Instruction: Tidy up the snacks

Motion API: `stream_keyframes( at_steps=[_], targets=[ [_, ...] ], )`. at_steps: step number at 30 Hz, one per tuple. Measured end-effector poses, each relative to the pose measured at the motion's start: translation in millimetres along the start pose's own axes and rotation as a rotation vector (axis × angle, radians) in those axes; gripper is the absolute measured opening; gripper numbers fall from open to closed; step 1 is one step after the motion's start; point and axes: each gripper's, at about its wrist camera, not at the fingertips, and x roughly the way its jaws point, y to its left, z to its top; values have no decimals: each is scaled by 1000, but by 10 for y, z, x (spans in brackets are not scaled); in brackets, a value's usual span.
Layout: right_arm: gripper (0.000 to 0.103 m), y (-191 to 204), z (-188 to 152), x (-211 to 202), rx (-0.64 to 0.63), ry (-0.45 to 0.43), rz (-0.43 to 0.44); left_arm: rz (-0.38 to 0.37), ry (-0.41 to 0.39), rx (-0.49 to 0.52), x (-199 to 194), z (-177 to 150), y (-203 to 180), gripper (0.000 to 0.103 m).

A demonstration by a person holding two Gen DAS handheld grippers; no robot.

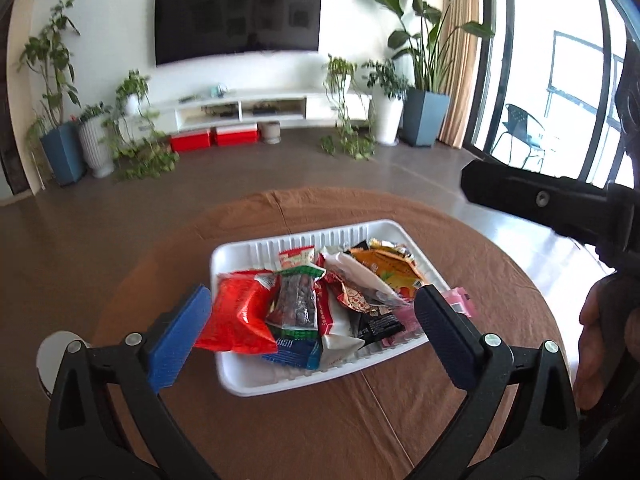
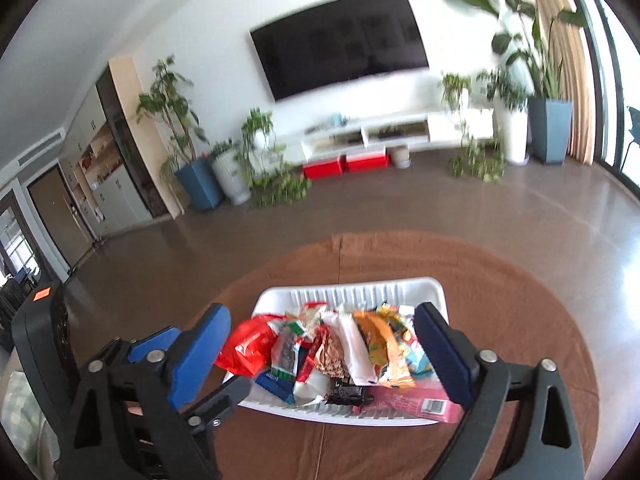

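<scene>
Both grippers' fingers [image 1: 182, 340] [image 2: 440, 356] spread wide, apparently holding nothing.

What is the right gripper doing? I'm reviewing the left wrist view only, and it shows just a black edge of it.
Observer: The right gripper is open with nothing between its fingers, and it points at the white tray of snacks.
Operator: And the pink thing half hidden behind my right finger?
Observer: That's a pink box with a barcode. It lies along the tray's near edge, and its barcode end seems to overhang the rim.
</scene>
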Motion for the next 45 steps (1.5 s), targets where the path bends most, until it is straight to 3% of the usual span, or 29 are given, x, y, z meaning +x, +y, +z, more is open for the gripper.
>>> stream_keyframes(
  at_steps=[4, 7, 10, 12, 17, 19, 23, 31, 35, 39, 45],
  targets=[
    [103, 60, -33, -593, -2, -199, -25, 44, -122, 18, -634, -51, -158, 103],
    [103, 130, -89, -1145, -19, -396, -78, 93, -242, 41, -1132, -134, -307, 103],
    [103, 201, -136, -1560, -50, -537, -144, 212, -355, 33, -1598, -284, -469, 103],
    [103, 225, -166, -1777, -58, -585, -187, 260, -353, 10, -1774, -345, -550, 103],
    [103, 208, -250, -2192, -14, -640, -215, 248, -330, 17, -2015, -564, -686, 103],
    [103, 226, -332, -2272, -37, -626, -204, 246, -303, 4, -2054, -648, -702, 103],
    [103, 246, -585, -2064, -56, -450, -183, 226, -249, -29, -2104, -878, -714, 103],
    [103, 2, -1179, -1652, 26, -215, -266, 247, -125, -28, -1988, -1204, -775, 103],
    [103, 33, -1345, -1648, 2, -169, -315, 249, -51, -57, -1814, -1326, -752, 103],
    [103, 151, -1415, -1623, -25, -137, -332, 204, 10, -103, -1621, -1425, -673, 103],
    [103, 217, -1522, -1538, -47, -83, -342, 210, 50, -130, -1428, -1482, -567, 103]
  ],
)
